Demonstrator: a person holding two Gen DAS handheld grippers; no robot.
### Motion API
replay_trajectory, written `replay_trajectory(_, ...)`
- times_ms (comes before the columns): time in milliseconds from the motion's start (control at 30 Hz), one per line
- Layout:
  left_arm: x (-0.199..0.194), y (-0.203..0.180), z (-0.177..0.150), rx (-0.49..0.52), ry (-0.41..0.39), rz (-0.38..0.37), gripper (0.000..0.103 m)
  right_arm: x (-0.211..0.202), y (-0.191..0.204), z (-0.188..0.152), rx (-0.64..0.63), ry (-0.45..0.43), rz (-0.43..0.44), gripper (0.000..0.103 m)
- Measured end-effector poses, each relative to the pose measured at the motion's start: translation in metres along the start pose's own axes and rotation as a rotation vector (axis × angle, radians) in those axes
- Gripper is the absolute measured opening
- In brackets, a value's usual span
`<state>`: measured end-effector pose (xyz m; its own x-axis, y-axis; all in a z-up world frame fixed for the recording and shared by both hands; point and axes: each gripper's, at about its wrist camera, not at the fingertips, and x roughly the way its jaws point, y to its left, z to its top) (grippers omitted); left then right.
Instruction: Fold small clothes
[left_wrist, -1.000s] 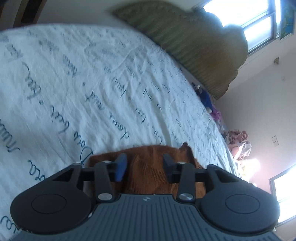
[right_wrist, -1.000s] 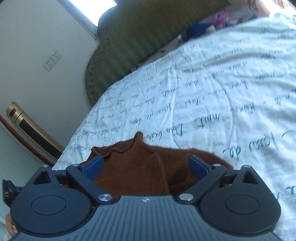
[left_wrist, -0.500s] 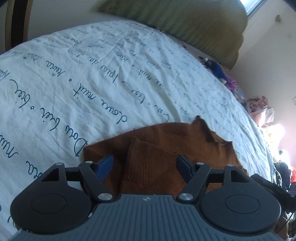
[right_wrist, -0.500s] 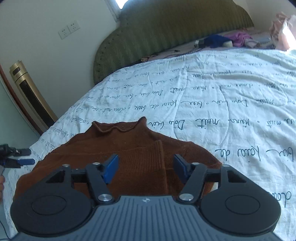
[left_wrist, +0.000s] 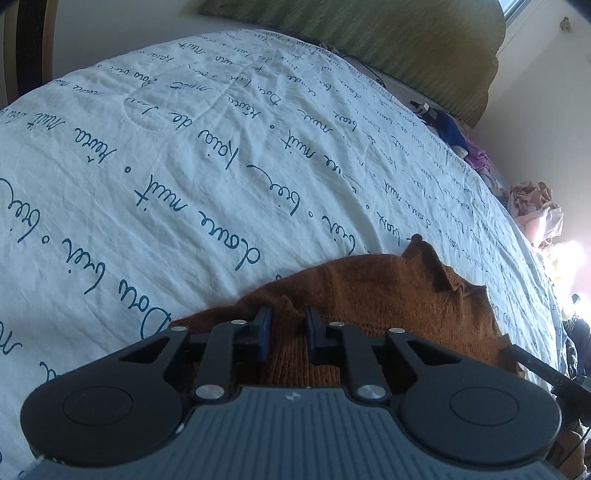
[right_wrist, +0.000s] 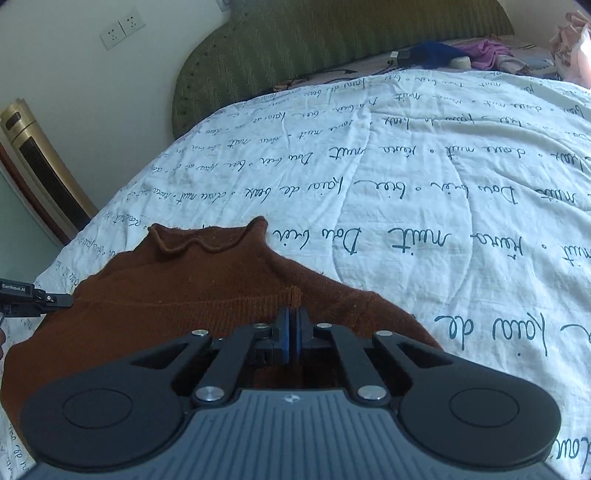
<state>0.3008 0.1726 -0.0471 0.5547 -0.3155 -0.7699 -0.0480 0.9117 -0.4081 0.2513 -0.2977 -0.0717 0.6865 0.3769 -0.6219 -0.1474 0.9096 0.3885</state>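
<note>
On the bed's lettered quilt (right_wrist: 424, 177) the brown sweater (right_wrist: 192, 288) lies flat, so keep your right tool (right_wrist: 291, 325), closed thin on its near ribbed edge, level with your narrowly gapped left tool (left_wrist: 287, 325) straddling a ridge.

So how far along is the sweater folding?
Done: one sleeve lies folded across the brown sweater on the quilt. In hand: the right tool is shut at the cuff; the left tool pinches ribbed fabric. Left: folding the body up.
</note>
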Motion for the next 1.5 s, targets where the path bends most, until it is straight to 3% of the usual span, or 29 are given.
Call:
replay_trajectory(167,0.008,-0.005,0.001,0.036,-0.009,0.034,0.019,-0.011,-0.006,0.008,0.02,-0.033,-0.028,0.002)
replay_trajectory(267,0.011,-0.005,0.002,0.031,-0.007,0.042,0.019,0.008,-0.009,0.005,-0.009,0.013,-0.147,0.0)
replay_trajectory(333,-0.007,-0.01,0.003,0.056,-0.031,0.03,0.024,0.012,-0.016,0.001,0.025,0.024,-0.125,0.0)
replay_trajectory(400,-0.035,-0.019,-0.003,0.112,-0.082,0.021,0.042,-0.001,-0.015,0.002,0.049,-0.016,-0.143,0.001)
replay_trajectory(433,-0.052,-0.024,-0.011,0.137,-0.109,-0.001,0.062,-0.01,-0.014,0.002,0.059,-0.031,-0.124,0.001)
replay_trajectory(467,-0.065,-0.027,-0.021,0.155,-0.125,-0.042,0.076,-0.023,-0.01,0.0,0.053,-0.046,-0.095,0.001)
replay_trajectory(600,-0.087,-0.045,-0.076,0.205,-0.098,-0.137,0.074,-0.064,0.027,-0.031,-0.056,-0.05,0.027,0.001)
replay_trajectory(700,-0.069,-0.05,-0.114,0.244,-0.066,-0.089,0.074,-0.07,0.058,-0.069,-0.125,-0.005,0.072,0.001)
replay_trajectory(767,-0.054,-0.043,-0.126,0.254,-0.062,-0.046,0.069,-0.066,0.071,-0.093,-0.163,0.027,0.064,0.001)
replay_trajectory(800,-0.053,-0.039,-0.129,0.269,-0.098,-0.041,0.069,-0.063,0.074,-0.102,-0.191,0.034,0.026,0.0)
replay_trajectory(867,-0.053,-0.034,-0.127,0.266,-0.114,-0.023,0.064,-0.06,0.07,-0.111,-0.215,0.013,-0.024,0.0)
replay_trajectory(933,-0.061,-0.031,-0.121,0.207,-0.099,-0.026,0.061,-0.06,0.056,-0.104,-0.121,0.024,0.002,0.0)
replay_trajectory(1067,-0.087,-0.046,-0.111,0.252,-0.165,-0.058,0.087,-0.078,0.07,-0.101,-0.145,-0.01,-0.007,0.002)
replay_trajectory(1167,-0.074,-0.051,-0.088,0.257,-0.138,-0.076,0.088,-0.085,0.089,-0.105,-0.159,-0.021,0.041,0.002)
replay_trajectory(1300,-0.024,-0.043,-0.074,0.244,-0.014,0.012,0.086,-0.08,0.124,-0.116,-0.212,-0.008,0.106,0.003)
replay_trajectory(1433,-0.014,-0.044,-0.084,0.317,-0.044,0.08,0.089,-0.054,0.136,-0.13,-0.282,0.038,0.01,0.003)
replay_trajectory(1500,-0.018,-0.046,-0.086,0.321,-0.048,0.097,0.089,-0.053,0.127,-0.134,-0.259,0.023,0.031,0.003)
